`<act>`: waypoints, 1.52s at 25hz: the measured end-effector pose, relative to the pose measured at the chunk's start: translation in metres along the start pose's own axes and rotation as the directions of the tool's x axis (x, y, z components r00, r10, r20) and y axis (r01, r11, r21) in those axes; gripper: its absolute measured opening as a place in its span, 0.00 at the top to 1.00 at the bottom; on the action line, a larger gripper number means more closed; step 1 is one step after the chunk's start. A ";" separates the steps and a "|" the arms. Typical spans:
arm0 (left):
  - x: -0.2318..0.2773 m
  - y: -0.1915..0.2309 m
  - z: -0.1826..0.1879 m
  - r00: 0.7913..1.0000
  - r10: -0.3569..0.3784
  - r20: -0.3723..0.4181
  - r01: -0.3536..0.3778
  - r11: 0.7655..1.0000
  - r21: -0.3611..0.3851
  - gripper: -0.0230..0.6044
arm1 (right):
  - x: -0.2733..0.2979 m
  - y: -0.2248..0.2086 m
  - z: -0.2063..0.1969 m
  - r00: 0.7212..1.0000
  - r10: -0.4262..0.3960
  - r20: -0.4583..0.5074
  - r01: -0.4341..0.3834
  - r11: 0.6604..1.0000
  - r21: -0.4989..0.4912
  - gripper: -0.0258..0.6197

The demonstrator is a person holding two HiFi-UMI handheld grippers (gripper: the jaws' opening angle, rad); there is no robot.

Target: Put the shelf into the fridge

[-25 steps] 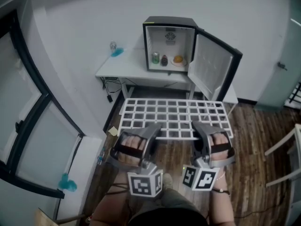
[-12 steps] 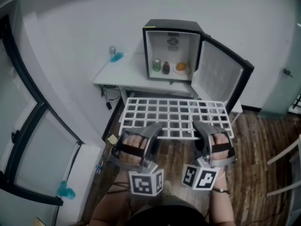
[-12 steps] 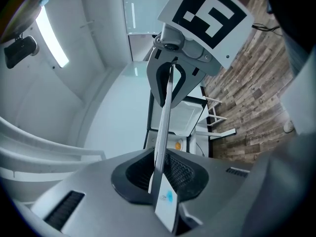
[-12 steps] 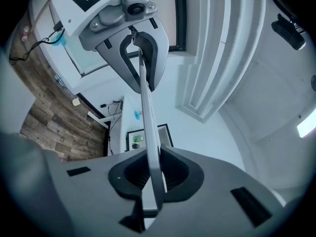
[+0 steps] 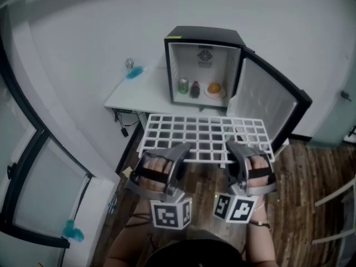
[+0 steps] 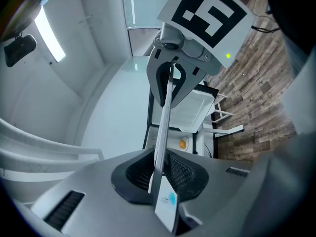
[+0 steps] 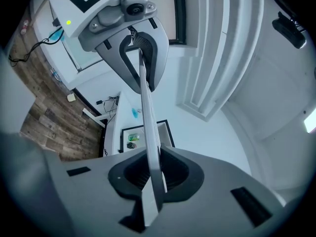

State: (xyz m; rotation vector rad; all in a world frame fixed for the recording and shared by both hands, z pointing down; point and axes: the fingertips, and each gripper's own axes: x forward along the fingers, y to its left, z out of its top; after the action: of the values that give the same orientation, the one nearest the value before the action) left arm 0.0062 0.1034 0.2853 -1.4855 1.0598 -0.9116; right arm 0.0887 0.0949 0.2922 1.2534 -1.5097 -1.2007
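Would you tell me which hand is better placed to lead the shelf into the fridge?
Left, marginally: left gripper and right gripper both clamp the wire shelf at its near edge, but the open fridge door crowds the right side.

A white wire-grid shelf (image 5: 207,139) is hanging level in front of a small black fridge (image 5: 204,60) standing open.

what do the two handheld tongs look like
Both are grey plastic shells. The left tongs and right tongs each taper to a wedge, with a black strap across the top, black ribbed pads inside, and a white cube of black square markers at the rear.
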 end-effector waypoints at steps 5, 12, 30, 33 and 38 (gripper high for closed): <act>0.038 0.000 -0.003 1.000 0.006 -0.007 -0.006 1.000 0.008 0.89 | 0.035 -0.004 -0.015 1.000 -0.002 0.012 0.002 1.000 -0.003 0.90; 0.072 -0.006 -0.001 1.000 -0.016 -0.008 0.016 1.000 0.002 0.89 | 0.064 -0.002 -0.035 1.000 0.014 0.009 -0.014 1.000 0.001 0.90; 0.163 -0.009 -0.017 0.998 -0.044 0.052 0.043 0.999 0.027 0.89 | 0.147 0.000 -0.065 0.999 0.027 -0.047 -0.026 1.000 0.005 0.90; 0.189 -0.003 -0.029 0.998 -0.034 0.061 0.033 0.999 0.022 0.89 | 0.175 -0.005 -0.065 0.998 0.012 -0.055 -0.012 1.000 -0.001 0.90; 0.193 -0.001 -0.032 0.996 -0.011 0.090 0.006 0.999 0.045 0.89 | 0.179 -0.005 -0.064 0.997 -0.027 -0.070 0.028 1.000 0.009 0.90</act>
State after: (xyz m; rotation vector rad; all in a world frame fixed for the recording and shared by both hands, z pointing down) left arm 0.0381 -0.0897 0.2933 -1.4810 0.9619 -0.8607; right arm 0.1205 -0.0927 0.3038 1.3130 -1.4534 -1.1566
